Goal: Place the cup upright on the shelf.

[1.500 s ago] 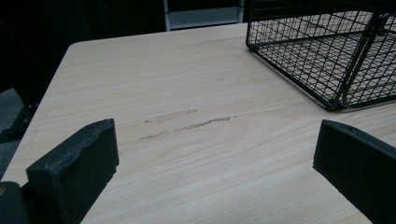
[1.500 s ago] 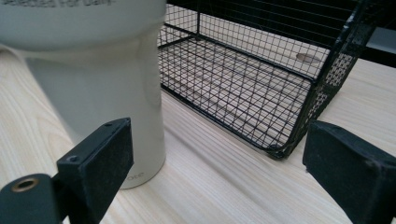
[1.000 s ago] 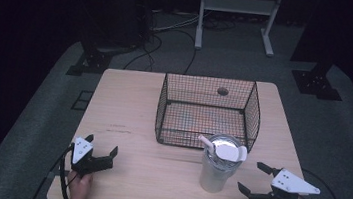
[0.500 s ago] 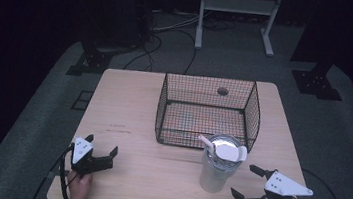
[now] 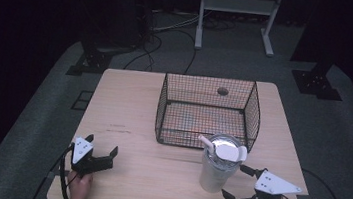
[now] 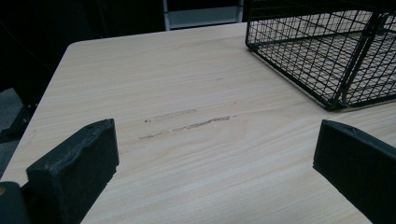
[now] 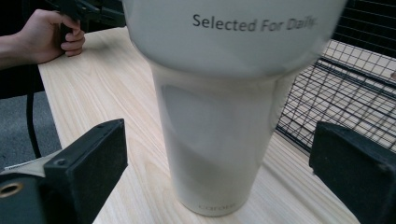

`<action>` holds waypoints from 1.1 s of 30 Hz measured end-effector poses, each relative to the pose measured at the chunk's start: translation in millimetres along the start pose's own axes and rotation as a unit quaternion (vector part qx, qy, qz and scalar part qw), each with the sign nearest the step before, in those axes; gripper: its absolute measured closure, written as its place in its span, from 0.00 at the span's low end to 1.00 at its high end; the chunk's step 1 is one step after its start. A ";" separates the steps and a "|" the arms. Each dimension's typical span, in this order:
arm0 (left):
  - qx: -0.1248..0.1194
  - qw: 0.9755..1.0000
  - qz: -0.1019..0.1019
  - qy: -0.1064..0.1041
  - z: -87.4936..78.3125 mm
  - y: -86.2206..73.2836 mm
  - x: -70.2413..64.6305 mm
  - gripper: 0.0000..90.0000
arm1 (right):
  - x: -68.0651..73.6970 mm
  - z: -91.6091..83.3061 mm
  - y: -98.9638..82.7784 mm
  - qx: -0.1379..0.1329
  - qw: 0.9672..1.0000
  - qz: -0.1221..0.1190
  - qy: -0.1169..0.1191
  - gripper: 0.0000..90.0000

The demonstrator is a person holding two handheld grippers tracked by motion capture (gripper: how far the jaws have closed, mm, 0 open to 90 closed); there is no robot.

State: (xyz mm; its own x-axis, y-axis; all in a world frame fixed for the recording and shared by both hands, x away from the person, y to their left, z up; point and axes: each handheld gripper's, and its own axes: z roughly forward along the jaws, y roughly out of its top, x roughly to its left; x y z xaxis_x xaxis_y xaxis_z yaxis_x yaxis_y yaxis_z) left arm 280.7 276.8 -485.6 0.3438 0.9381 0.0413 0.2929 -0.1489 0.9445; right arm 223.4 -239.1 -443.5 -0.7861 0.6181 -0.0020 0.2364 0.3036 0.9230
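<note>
A white tumbler (image 5: 217, 167) with a lid and a straw stands upright on the wooden table (image 5: 155, 177), just in front of the black wire basket (image 5: 208, 110). My right gripper (image 5: 235, 181) sits to the tumbler's right, open, its jaws pointing at the cup. In the right gripper view the tumbler (image 7: 219, 116) stands close between the wide-apart jaws of that gripper (image 7: 219, 156), untouched by either. My left gripper (image 5: 103, 145) rests open near the table's front left corner. In its own view the left gripper (image 6: 215, 149) has bare wood between its jaws.
The basket's near corner (image 6: 327, 51) lies ahead and right of the left gripper. The person's left hand (image 7: 51, 32) holds its gripper far across the table. A white metal stand (image 5: 238, 6) and cables lie on the dark floor beyond the table.
My right gripper has slid a little left and toward the table's front edge, closing in on the tumbler's base. The left gripper and the tumbler have stayed still.
</note>
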 end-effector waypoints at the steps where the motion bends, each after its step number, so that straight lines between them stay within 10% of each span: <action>1: 0.000 1.000 0.000 0.000 0.0 0.0 0.0 0.00 | 0.2 1.5 0.4 0.000 1.000 -0.001 0.000 0.04; 33: 0.000 1.000 0.000 -0.001 -0.1 0.0 -0.1 0.00 | 0.3 43.3 5.2 -0.040 0.999 0.003 -0.008 0.05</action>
State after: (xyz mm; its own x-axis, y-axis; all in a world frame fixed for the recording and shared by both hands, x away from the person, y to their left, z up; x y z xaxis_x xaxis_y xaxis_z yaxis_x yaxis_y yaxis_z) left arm 280.6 276.8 -485.6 0.3456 0.9375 0.0412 0.2922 -0.1492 0.9446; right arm 249.1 -206.0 -455.3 -0.7753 0.6316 -0.0020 0.1943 0.2416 0.9507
